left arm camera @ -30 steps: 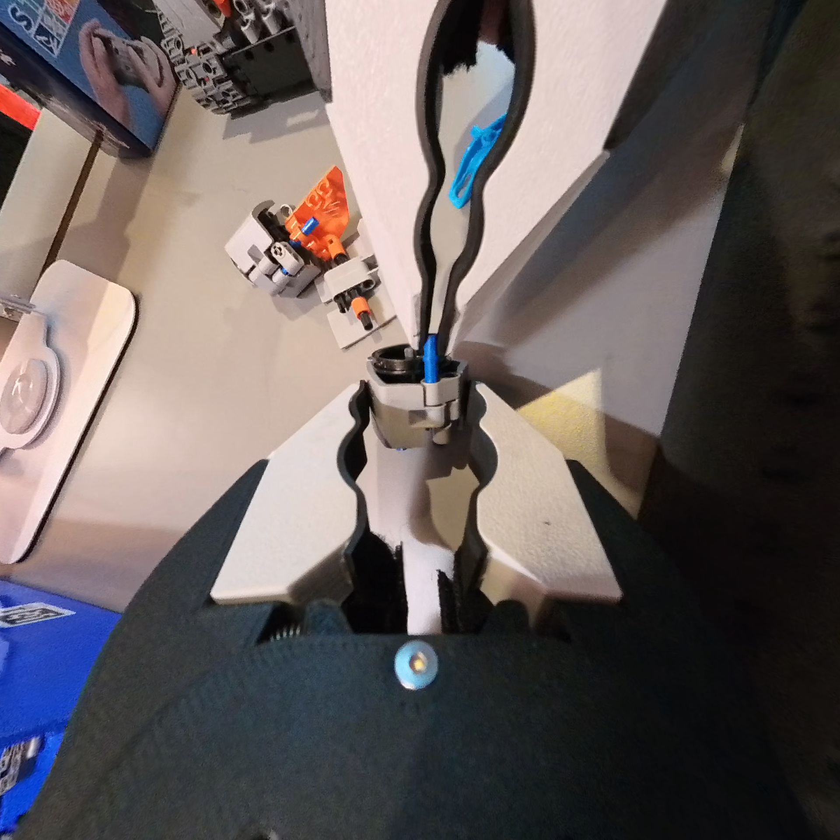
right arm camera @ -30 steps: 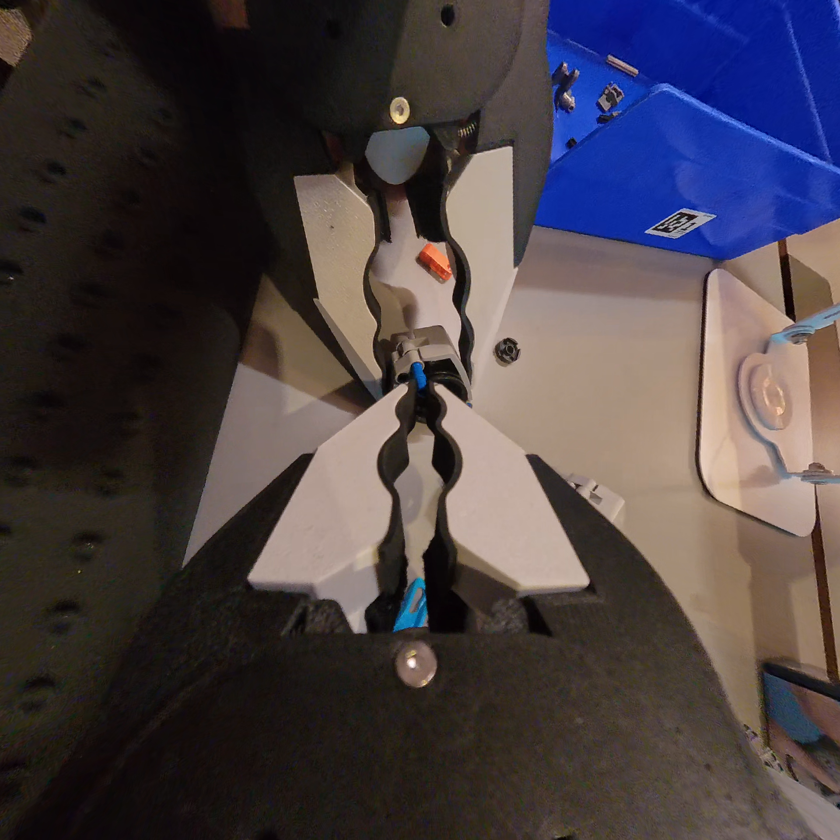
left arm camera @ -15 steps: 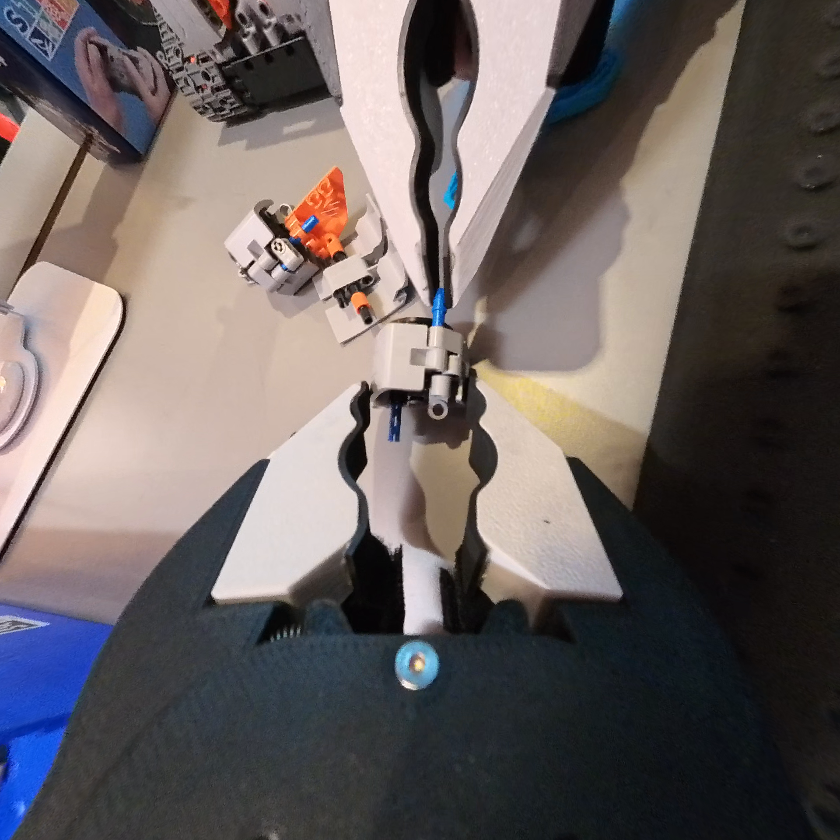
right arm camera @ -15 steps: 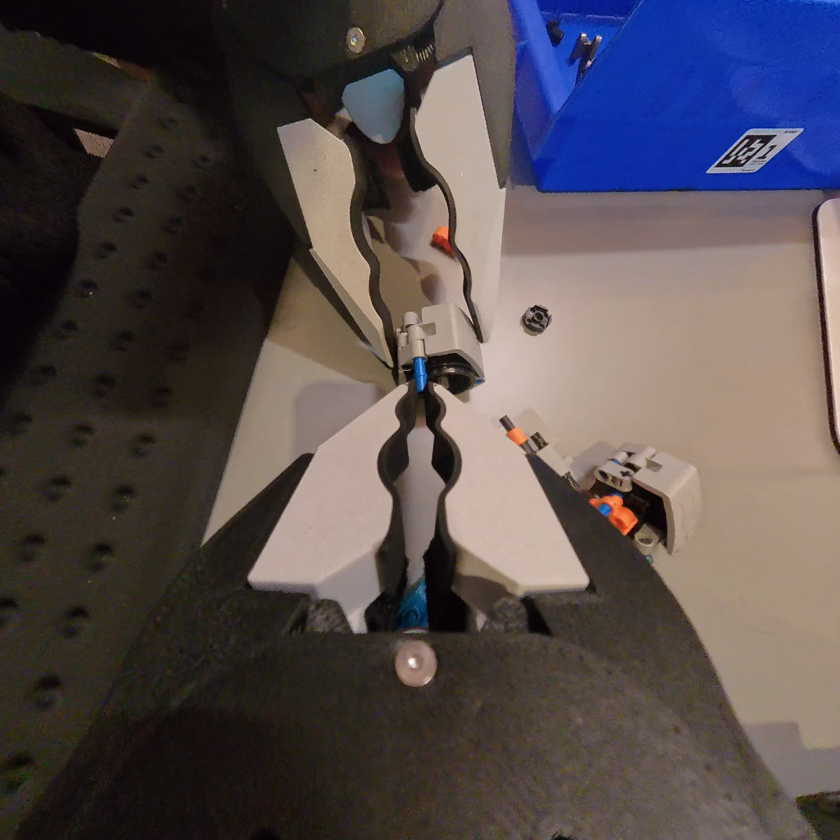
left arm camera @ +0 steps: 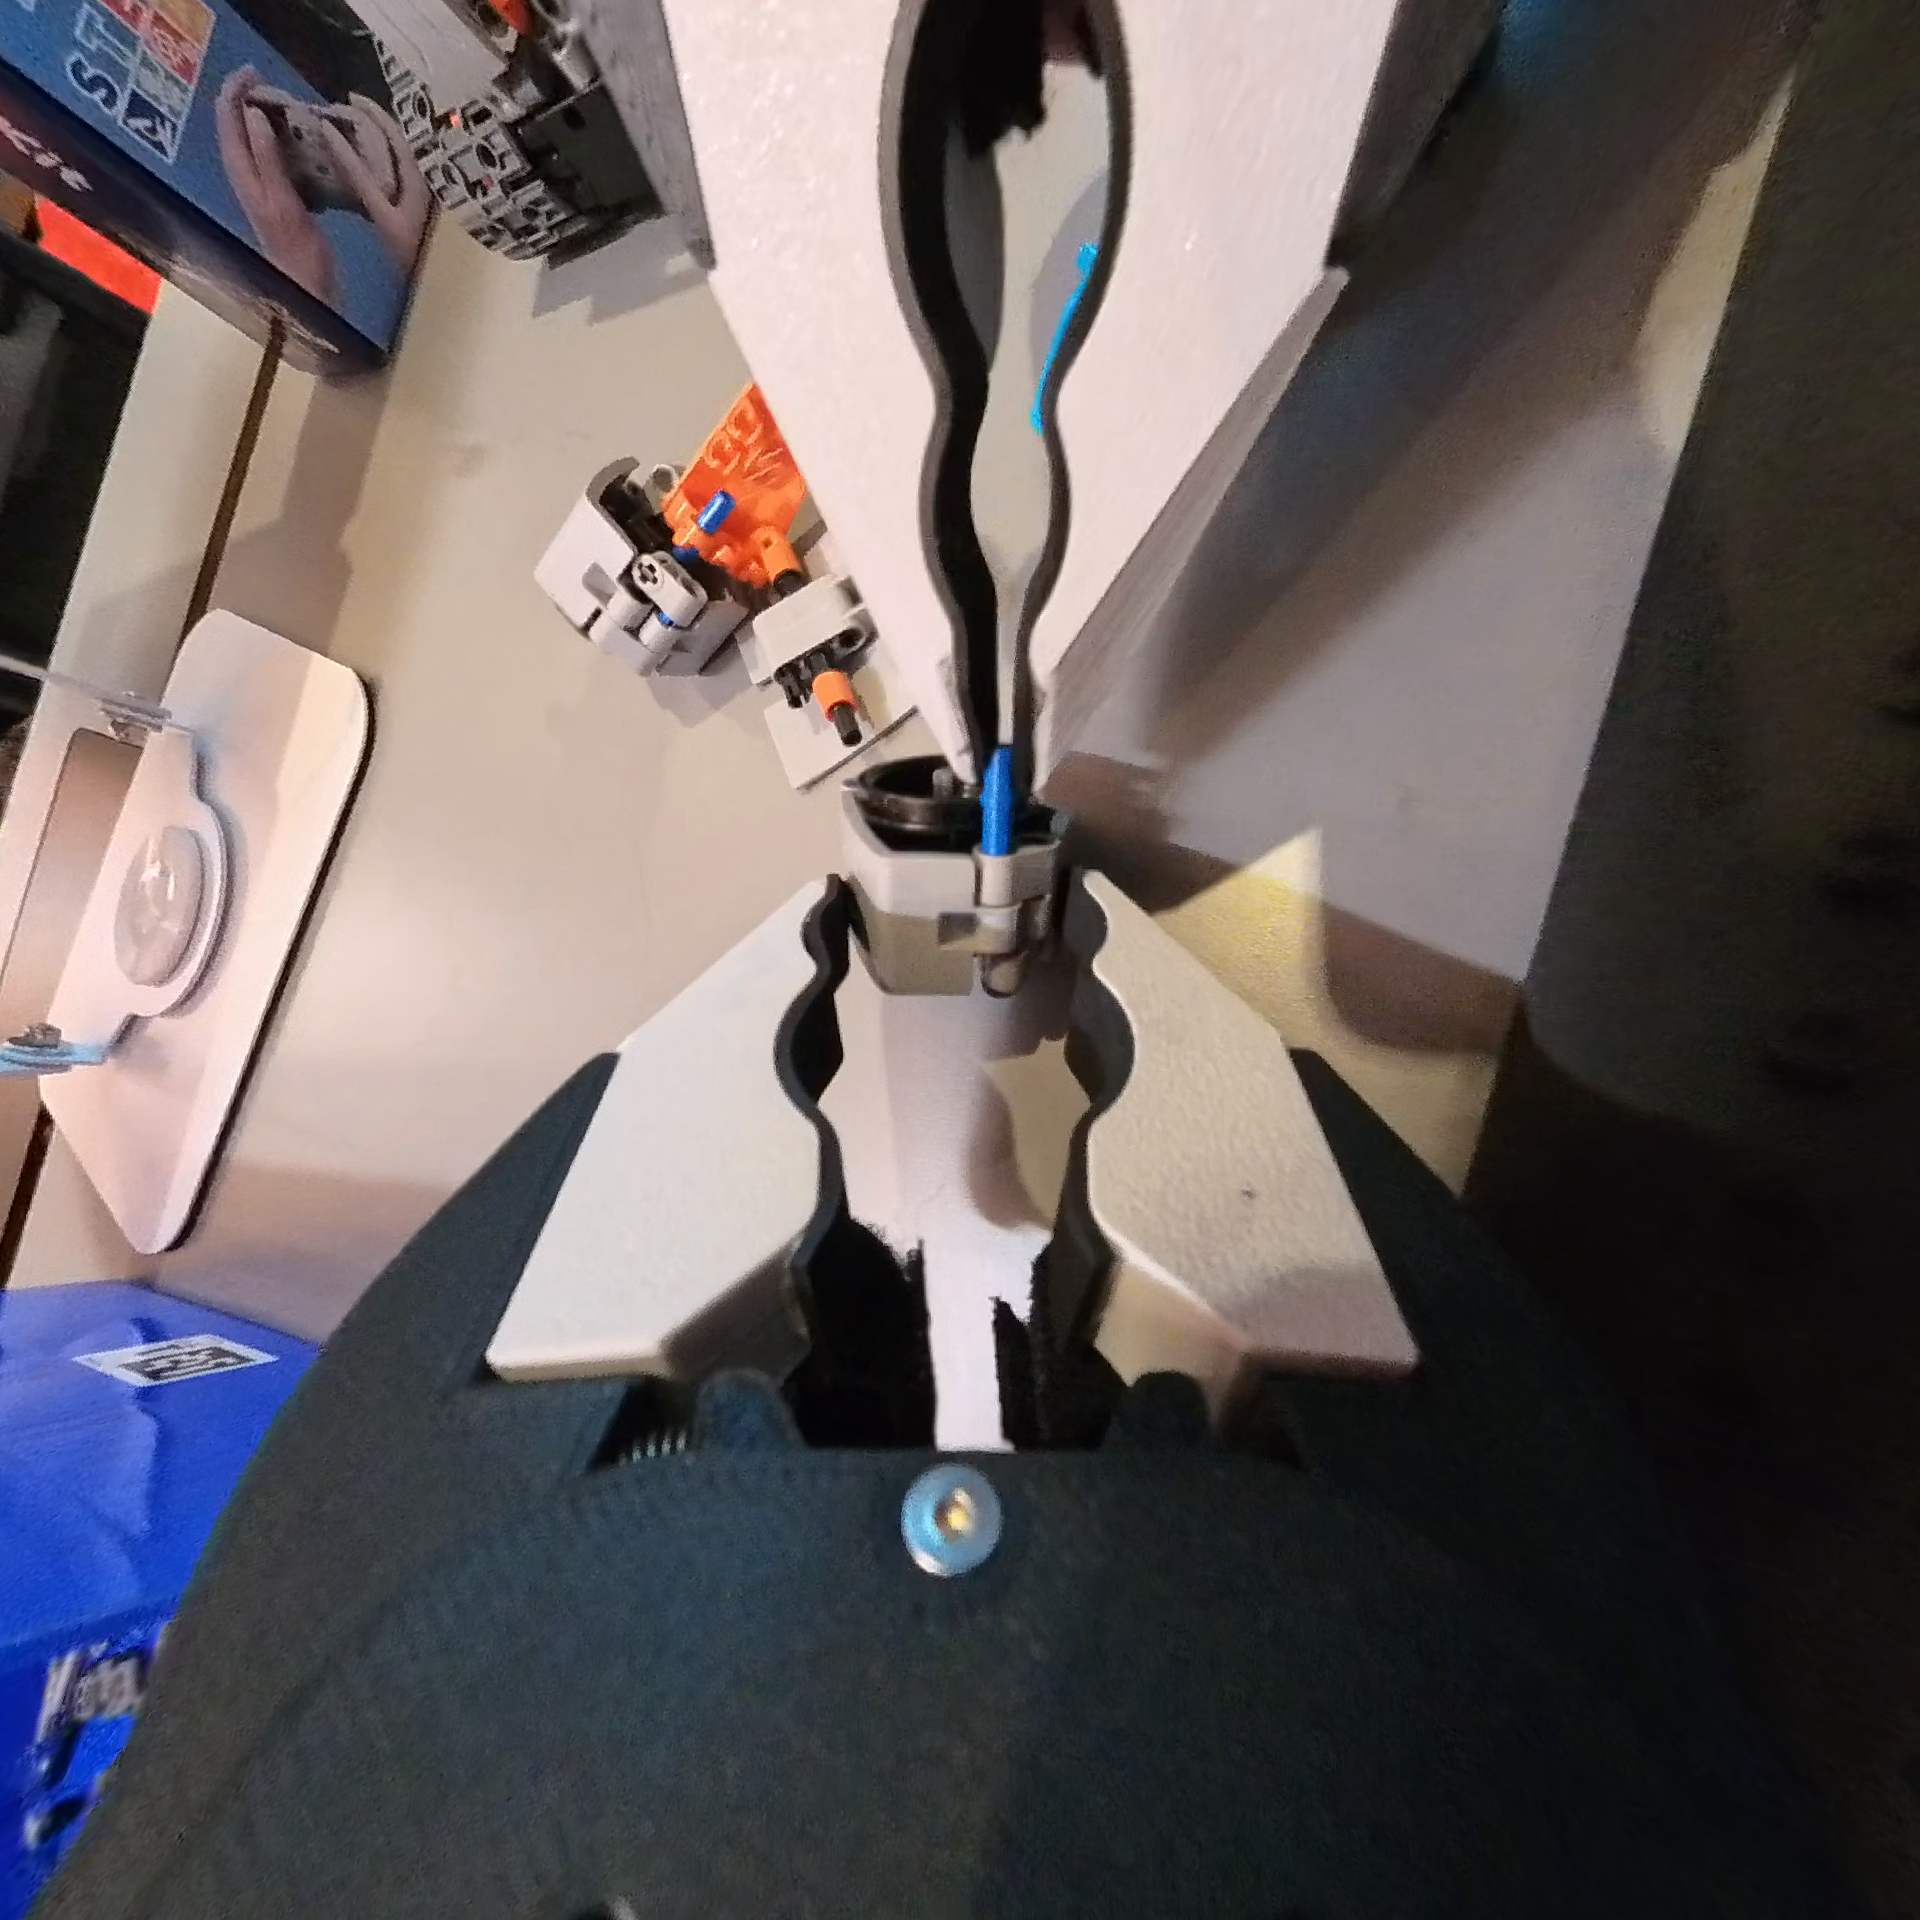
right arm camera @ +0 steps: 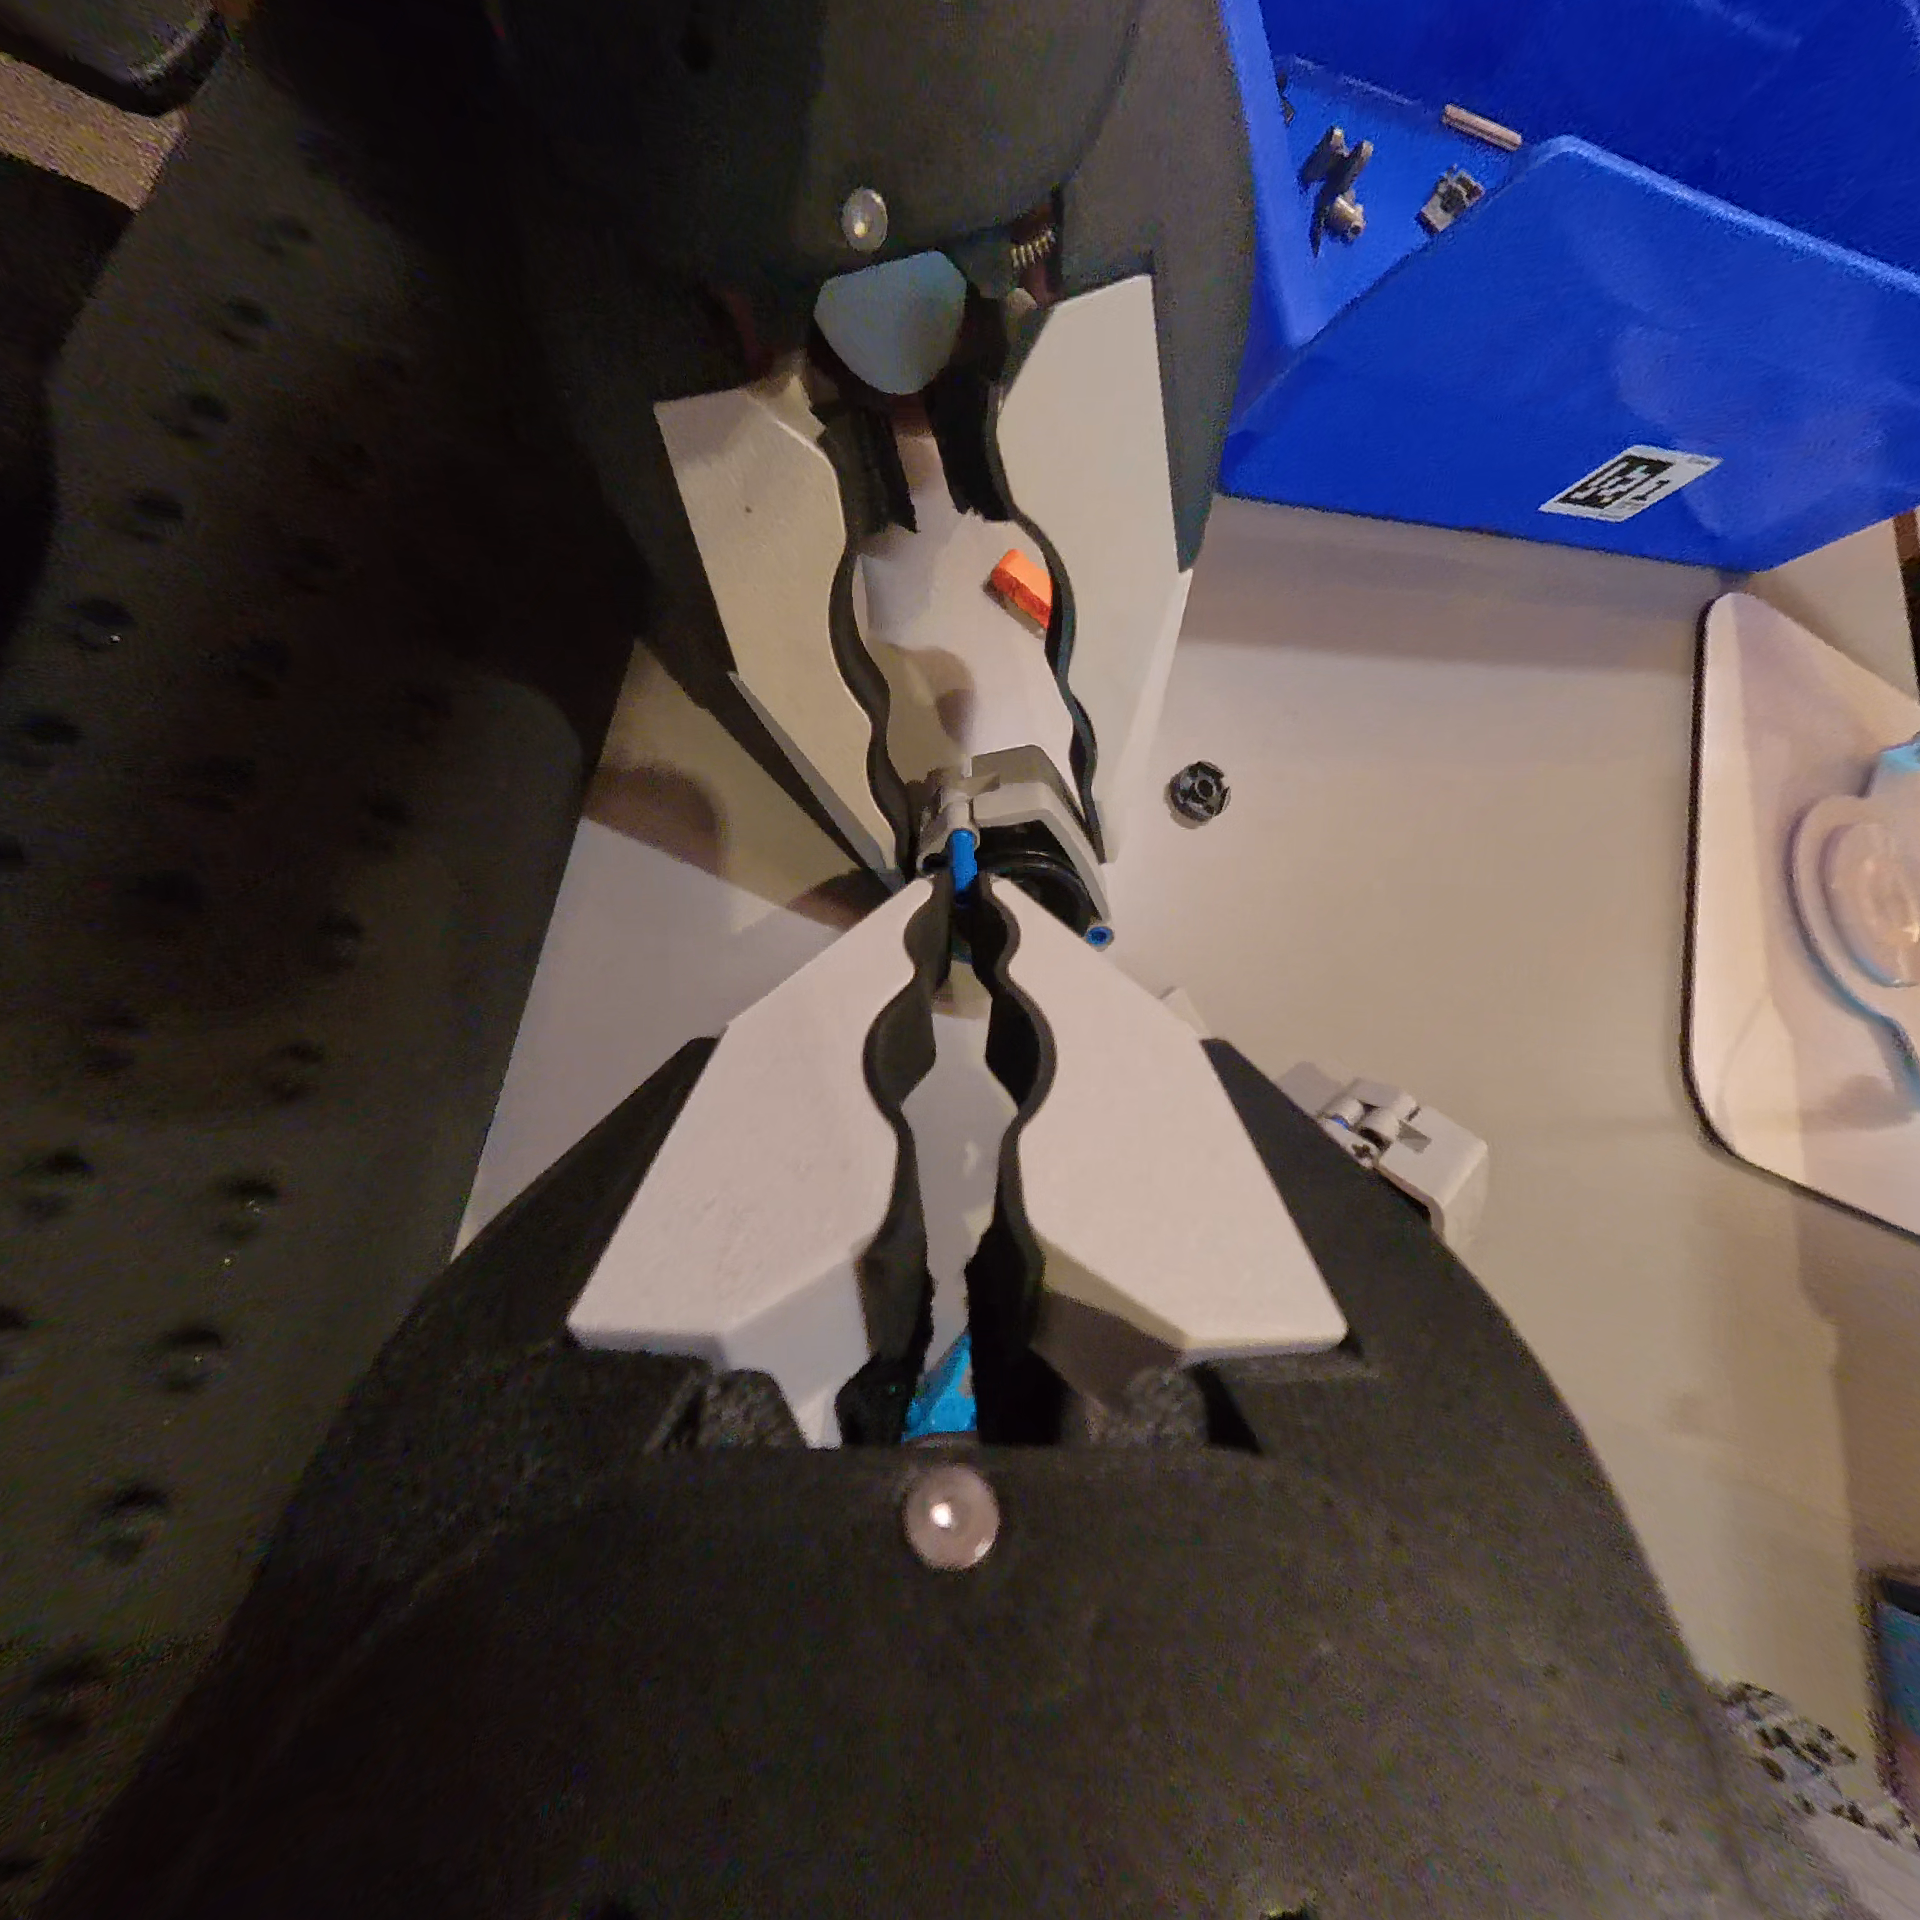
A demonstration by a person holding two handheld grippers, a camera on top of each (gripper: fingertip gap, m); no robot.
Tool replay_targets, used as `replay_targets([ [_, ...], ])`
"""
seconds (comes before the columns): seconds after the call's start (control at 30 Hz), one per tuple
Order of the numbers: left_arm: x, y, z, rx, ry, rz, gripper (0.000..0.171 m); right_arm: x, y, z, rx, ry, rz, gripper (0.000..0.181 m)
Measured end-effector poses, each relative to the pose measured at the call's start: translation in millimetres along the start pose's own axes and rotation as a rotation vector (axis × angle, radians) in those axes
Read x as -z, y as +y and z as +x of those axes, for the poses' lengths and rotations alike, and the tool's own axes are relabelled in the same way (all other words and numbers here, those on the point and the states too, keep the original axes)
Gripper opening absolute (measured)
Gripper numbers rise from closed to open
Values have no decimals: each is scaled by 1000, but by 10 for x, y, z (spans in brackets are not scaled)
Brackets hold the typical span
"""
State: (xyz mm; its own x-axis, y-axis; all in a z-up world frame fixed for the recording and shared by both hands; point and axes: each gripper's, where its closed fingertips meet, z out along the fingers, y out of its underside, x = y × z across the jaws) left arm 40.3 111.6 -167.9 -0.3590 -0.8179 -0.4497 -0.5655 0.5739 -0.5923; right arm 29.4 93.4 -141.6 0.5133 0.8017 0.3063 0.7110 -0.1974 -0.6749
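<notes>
Since half a second ago the right gripper (right arm camera: 961, 914) has closed back in, pinching the blue pin (left arm camera: 997, 810) seated in the grey block (left arm camera: 935, 914), which the left gripper (left arm camera: 951, 935) clamps at frame centre; grey-orange assembly (left arm camera: 686, 582) lies upper left.

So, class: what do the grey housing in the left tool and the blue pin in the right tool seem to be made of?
Grey housing: probably moulded plastic, with a smooth matt surface and crisp edges. Blue pin: likely hard plastic, uniform colour with a slight sheen.
</notes>
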Motion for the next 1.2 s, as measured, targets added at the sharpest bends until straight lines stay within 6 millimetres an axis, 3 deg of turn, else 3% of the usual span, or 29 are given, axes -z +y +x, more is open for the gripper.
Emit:
replay_targets([
  [0.2,66,34,-50,75,31,45,43,69,89,39,-122,-71,66,0],
  [0.37,127,3,-6,129,85,107,31,86,134,28,-160,-114,97,0],
  [0.43,111,-16,66,74,97,105,14,85,148,37,-158,-109,93,0],
  [1.2,12,46,2,-231,-137,-150,10,-11,244,23,-177,-74,13,0],
])
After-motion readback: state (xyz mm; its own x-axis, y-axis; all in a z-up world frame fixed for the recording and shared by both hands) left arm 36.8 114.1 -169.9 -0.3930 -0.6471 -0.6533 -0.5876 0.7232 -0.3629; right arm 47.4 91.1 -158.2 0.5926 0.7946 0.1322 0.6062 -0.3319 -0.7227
